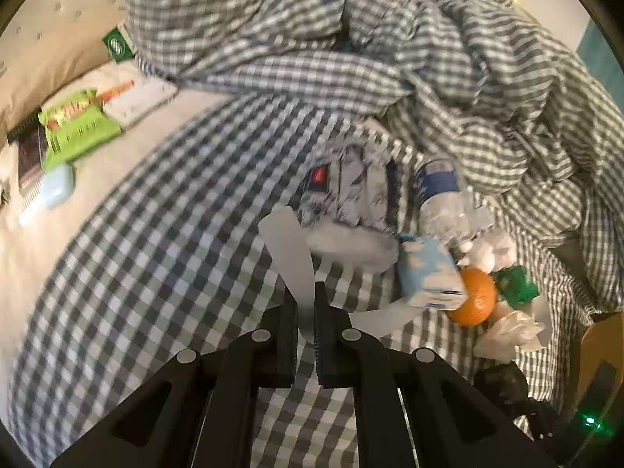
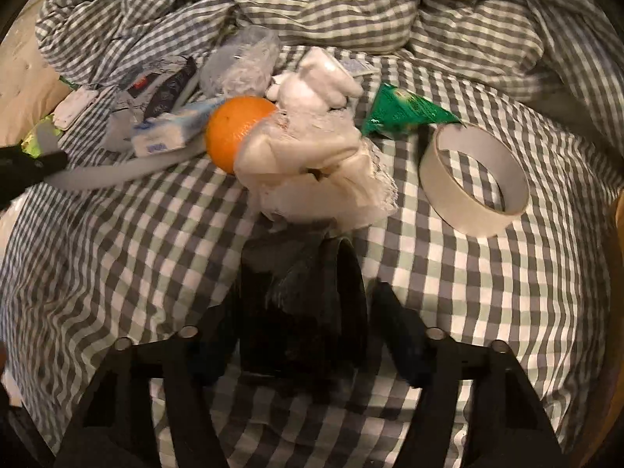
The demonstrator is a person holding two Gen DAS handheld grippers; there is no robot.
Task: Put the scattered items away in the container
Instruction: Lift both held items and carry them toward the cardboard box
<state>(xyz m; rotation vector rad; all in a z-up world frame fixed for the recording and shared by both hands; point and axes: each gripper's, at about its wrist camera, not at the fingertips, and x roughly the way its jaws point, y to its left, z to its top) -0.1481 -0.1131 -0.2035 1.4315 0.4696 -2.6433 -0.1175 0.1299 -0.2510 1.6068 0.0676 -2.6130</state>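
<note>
My left gripper (image 1: 303,292) is shut on a long white strip (image 1: 288,245), which stands up from the pads and trails right across the checked bedcover. In the right wrist view the same strip (image 2: 117,171) runs from that gripper (image 2: 23,167) at the left edge. My right gripper (image 2: 306,300) points down over a dark, blurred object (image 2: 304,312) lying between its fingers, with a sliver of cloth showing beside the right finger. Just ahead lie an orange (image 2: 238,132), a crumpled clear bag (image 2: 312,156), a green packet (image 2: 401,113) and a tape roll (image 2: 474,179).
A blue tissue pack (image 1: 425,273), a water bottle (image 1: 444,199) and a patterned pouch (image 1: 343,187) lie near the orange (image 1: 474,296). A rumpled checked duvet (image 1: 351,39) fills the back. A green basket (image 1: 82,132) sits far left. A brown cardboard edge (image 1: 600,335) shows at right.
</note>
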